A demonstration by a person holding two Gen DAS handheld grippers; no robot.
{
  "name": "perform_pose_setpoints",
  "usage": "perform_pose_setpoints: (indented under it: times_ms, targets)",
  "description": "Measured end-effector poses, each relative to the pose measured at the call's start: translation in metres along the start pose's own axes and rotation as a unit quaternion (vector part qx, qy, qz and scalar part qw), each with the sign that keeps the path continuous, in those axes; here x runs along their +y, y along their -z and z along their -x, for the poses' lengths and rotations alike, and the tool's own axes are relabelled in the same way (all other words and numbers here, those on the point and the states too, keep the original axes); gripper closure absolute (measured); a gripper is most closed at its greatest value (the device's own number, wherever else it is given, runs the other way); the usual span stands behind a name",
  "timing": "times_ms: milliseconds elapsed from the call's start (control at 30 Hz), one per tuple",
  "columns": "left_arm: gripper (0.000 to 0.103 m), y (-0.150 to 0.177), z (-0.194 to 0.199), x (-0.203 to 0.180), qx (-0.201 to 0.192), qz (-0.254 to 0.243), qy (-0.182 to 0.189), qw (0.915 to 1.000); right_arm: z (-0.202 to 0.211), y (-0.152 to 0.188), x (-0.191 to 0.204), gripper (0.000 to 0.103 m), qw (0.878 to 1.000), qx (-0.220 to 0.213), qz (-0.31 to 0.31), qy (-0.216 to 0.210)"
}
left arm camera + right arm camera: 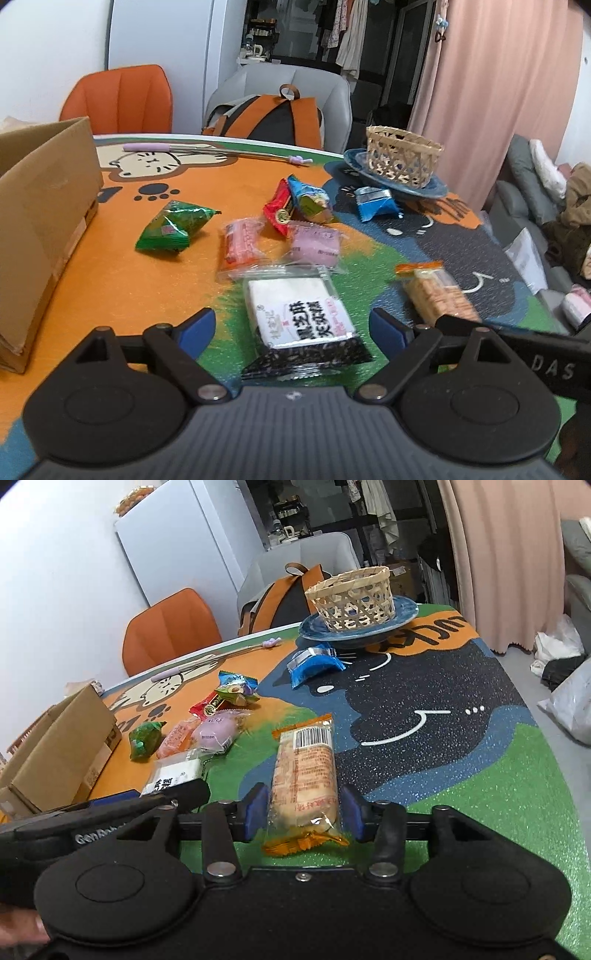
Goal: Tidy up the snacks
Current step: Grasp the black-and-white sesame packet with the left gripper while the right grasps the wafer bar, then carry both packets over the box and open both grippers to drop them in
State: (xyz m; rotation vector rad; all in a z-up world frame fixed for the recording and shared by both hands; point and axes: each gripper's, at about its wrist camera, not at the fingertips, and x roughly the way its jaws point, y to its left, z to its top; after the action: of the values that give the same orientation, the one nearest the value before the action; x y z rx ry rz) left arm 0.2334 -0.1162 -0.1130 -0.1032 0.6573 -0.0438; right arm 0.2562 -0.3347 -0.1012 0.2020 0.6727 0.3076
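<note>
My left gripper (pixel 291 321) is open wide over a white snack pack with black print (pixel 295 314), which lies flat on the table between its blue pads without touching them. My right gripper (pixel 304 805) straddles a long orange-ended cracker pack (pixel 303 768); a narrow gap shows on each side of it, and the pack rests on the mat. Beyond lie a green pack (pixel 173 230), a pink-orange pack (pixel 240 245), a purple pack (pixel 314 243), a red pack (pixel 279 214) and a blue pack (pixel 376 206). A woven basket (pixel 351 598) sits on a blue plate (pixel 317 629).
An open cardboard box (pixel 40 221) stands at the table's left. A lilac straw and metal sticks (pixel 221 149) lie near the far edge. An orange chair (pixel 118 99) and a grey chair holding a backpack (pixel 266 114) stand behind the table.
</note>
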Motion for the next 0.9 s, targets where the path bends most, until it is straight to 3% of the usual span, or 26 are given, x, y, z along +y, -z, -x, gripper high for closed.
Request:
perform_pose_setpoints:
  times_ms: [167,333,367,400,433,733,900]
  targets:
    - [0.026,0.001,0.001,0.005,0.002,-0.007,-0.005,1.0000,-0.004,0.000,0.006,0.043,1.000,-0.004,0.014,0.009]
    - [0.041,0.002,0.003,0.009,-0.001,-0.010,-0.007,0.9999,-0.006,0.000,0.012,0.042,1.000,-0.004,0.023,0.013]
    - [0.042,0.002,0.003,0.009,-0.002,-0.009,-0.006,0.9999,-0.006,0.000,0.013,0.047,1.000,-0.004,0.027,0.015]
    - [0.053,0.002,0.005,0.010,-0.005,-0.009,0.001,0.9999,-0.006,0.000,0.013,0.054,0.999,-0.003,0.030,0.017]
    - [0.055,0.001,0.008,0.009,-0.008,-0.011,-0.005,0.9999,-0.006,0.000,0.014,0.066,0.999,-0.002,0.031,0.019]
    - [0.058,-0.002,0.024,0.027,-0.010,0.018,0.002,0.9998,0.000,-0.003,0.026,0.068,0.999,-0.002,0.032,-0.001]
    - [0.059,-0.009,0.043,0.036,-0.032,0.024,0.007,0.9992,0.006,-0.010,0.043,0.068,0.999,-0.015,0.039,-0.012]
